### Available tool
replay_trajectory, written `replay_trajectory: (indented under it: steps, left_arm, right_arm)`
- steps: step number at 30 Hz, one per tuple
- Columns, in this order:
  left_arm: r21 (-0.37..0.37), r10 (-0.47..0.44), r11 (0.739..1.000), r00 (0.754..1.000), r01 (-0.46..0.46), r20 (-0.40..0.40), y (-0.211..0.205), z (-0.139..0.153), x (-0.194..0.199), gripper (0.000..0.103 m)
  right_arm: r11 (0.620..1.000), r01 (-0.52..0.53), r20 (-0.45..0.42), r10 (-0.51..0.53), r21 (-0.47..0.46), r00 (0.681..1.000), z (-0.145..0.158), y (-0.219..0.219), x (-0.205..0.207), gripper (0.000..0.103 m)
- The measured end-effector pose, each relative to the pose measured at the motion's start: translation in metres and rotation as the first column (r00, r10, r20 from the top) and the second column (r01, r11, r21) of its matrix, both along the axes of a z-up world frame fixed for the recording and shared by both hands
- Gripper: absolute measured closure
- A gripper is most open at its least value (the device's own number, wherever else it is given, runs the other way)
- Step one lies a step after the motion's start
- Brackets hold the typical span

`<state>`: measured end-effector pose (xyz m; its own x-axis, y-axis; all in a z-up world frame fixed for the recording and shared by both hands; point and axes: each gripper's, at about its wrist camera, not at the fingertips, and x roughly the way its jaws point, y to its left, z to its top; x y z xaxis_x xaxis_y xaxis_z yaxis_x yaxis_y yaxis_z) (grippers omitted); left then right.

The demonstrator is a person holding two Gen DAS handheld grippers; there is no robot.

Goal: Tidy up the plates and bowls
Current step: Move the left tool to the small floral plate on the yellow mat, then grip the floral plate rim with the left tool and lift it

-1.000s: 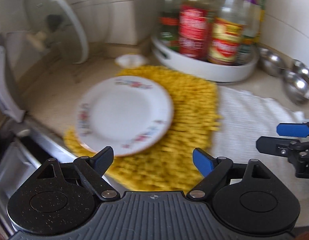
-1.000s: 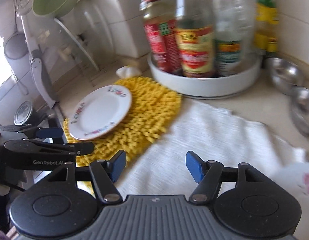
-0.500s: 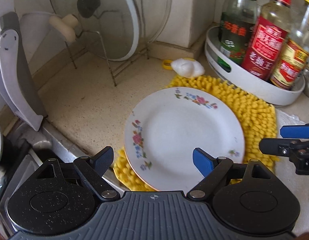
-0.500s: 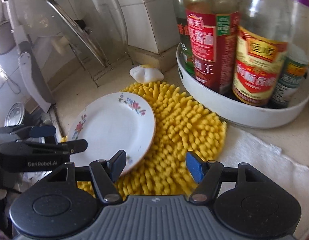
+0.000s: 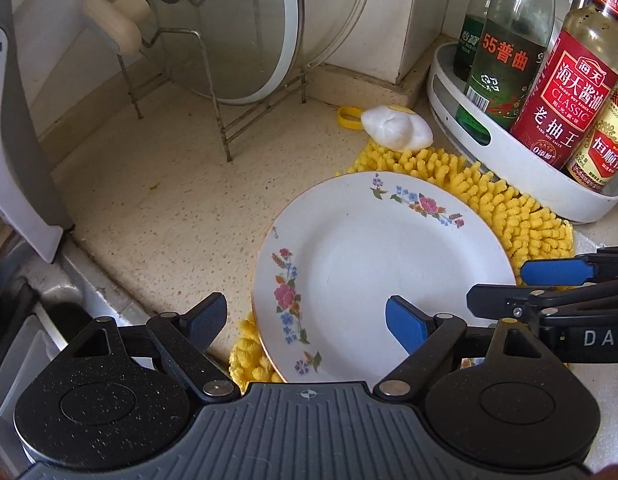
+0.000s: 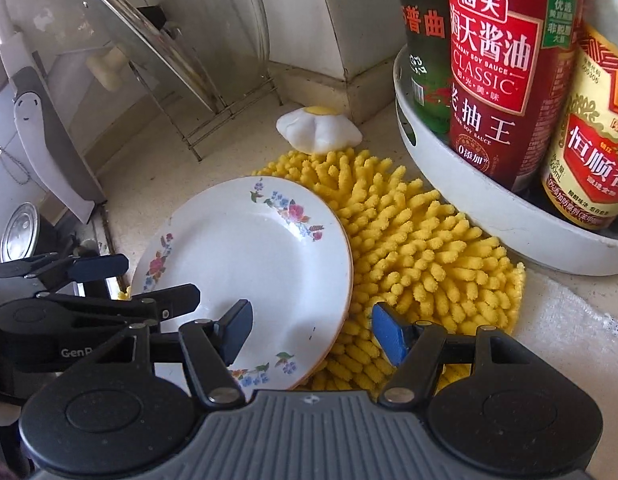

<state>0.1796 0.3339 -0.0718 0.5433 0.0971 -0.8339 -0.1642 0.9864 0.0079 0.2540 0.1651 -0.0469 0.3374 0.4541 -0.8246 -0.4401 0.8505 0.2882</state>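
Note:
A white plate with a flower rim point(image 5: 381, 272) lies flat on a yellow shaggy mat point(image 5: 521, 216) on the counter; it also shows in the right wrist view point(image 6: 249, 272). My left gripper point(image 5: 305, 324) is open and empty, just above the plate's near left rim. My right gripper point(image 6: 311, 330) is open and empty, straddling the plate's near right rim. Each gripper shows in the other's view, the right one point(image 5: 549, 284) at the plate's right side, the left one point(image 6: 97, 284) at its left side.
A wire rack point(image 5: 213, 92) with glass pot lids point(image 5: 245, 28) stands behind the plate. A white round tray point(image 5: 521, 168) of sauce bottles point(image 5: 569, 92) is at the right. A white and yellow fried-egg-shaped thing point(image 5: 397, 132) lies behind the mat. A white cloth point(image 6: 569, 320) lies at the right. A stove edge point(image 5: 69, 288) is at the left.
Both grippers have moved in towards the plate, which now fills more of each view. The jaws stay open. The plate has not moved.

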Motion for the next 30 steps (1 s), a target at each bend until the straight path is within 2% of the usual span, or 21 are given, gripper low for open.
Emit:
replay_trajectory:
  steps: [11, 13, 15, 19, 27, 30]
  left_arm:
    - [-0.015, -0.023, 1.0, 1.0, 0.023, 0.014, 0.005, 0.0, 0.001, 0.014]
    - [-0.02, -0.031, 0.999, 0.999, 0.032, 0.007, 0.005, -0.002, 0.002, 0.016]
    - [-0.036, -0.044, 0.998, 0.999, 0.043, 0.0, 0.006, -0.004, 0.004, 0.023]
    - [-0.08, -0.063, 0.995, 0.998, 0.063, 0.005, 0.01, -0.007, 0.006, 0.028]
    - [-0.082, -0.091, 0.992, 0.996, 0.092, 0.016, 0.013, -0.007, 0.013, 0.026]
    - [-0.124, -0.09, 0.988, 0.996, 0.092, 0.026, 0.021, -0.01, 0.021, 0.026]
  right_arm:
    - [1.0, 0.003, -0.012, -0.003, 0.015, 1.0, 0.001, 0.001, 0.002, 0.021]
    - [1.0, 0.001, -0.031, -0.001, 0.018, 1.0, -0.003, 0.001, 0.002, 0.024]
    - [1.0, 0.0, -0.034, 0.001, 0.019, 0.999, -0.006, 0.002, 0.001, 0.029]
    - [0.999, 0.0, -0.038, 0.001, 0.035, 0.999, -0.006, 0.002, 0.002, 0.035]
    - [0.998, 0.006, -0.06, -0.002, 0.067, 0.998, -0.012, 0.001, 0.006, 0.037]
    - [0.997, 0.011, -0.069, -0.006, 0.077, 0.998, -0.012, -0.001, 0.008, 0.037]
